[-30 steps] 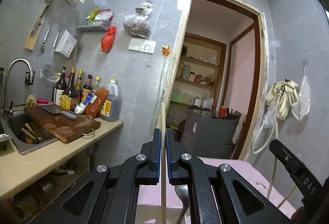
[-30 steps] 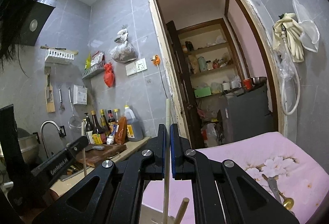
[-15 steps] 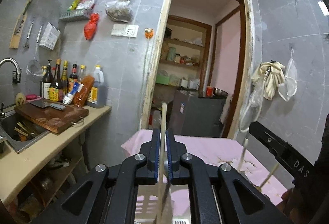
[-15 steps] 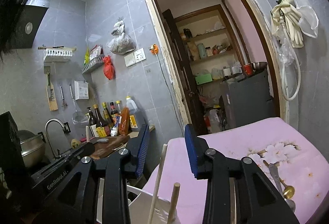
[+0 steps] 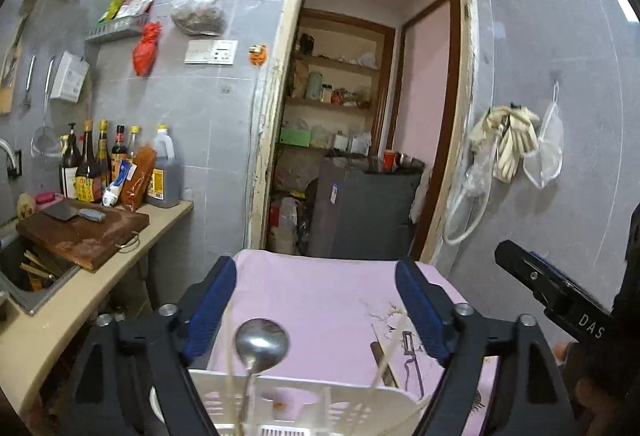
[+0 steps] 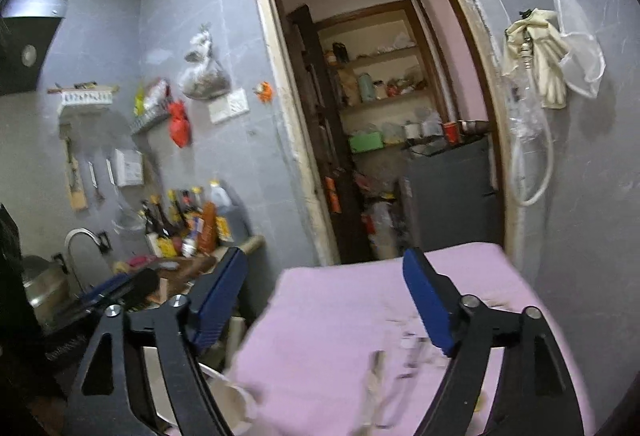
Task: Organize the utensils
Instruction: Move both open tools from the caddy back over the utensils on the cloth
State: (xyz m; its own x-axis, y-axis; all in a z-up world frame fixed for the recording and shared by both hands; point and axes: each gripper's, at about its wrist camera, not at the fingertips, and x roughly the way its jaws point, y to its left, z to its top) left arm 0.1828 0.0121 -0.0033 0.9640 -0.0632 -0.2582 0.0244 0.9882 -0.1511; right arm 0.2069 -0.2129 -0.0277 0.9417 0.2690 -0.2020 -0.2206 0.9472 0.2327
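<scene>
My left gripper (image 5: 316, 276) is open and empty above a white slotted utensil holder (image 5: 304, 402) on the pink tablecloth (image 5: 320, 300). A metal spoon (image 5: 261, 342) stands in the holder, with blurred chopsticks (image 5: 384, 364) beside it. A peeler (image 5: 410, 356) and a dark utensil lie on the cloth behind the holder. My right gripper (image 6: 324, 276) is open and empty over the pink cloth (image 6: 340, 316); blurred utensils (image 6: 396, 368) lie below it. The right gripper's body shows at the right edge of the left wrist view (image 5: 560, 296).
A counter (image 5: 80, 300) at the left carries a wooden cutting board (image 5: 80, 232) with a cleaver, sauce bottles (image 5: 116, 167) and a sink (image 5: 28, 272). An open doorway (image 5: 360, 139) leads to a pantry. Gloves and a hose hang on the right wall (image 5: 508, 147).
My left gripper has opened and let go of its chopstick, which now stands in the holder. My right gripper opened earlier, released its chopstick, and has swung right over the cloth.
</scene>
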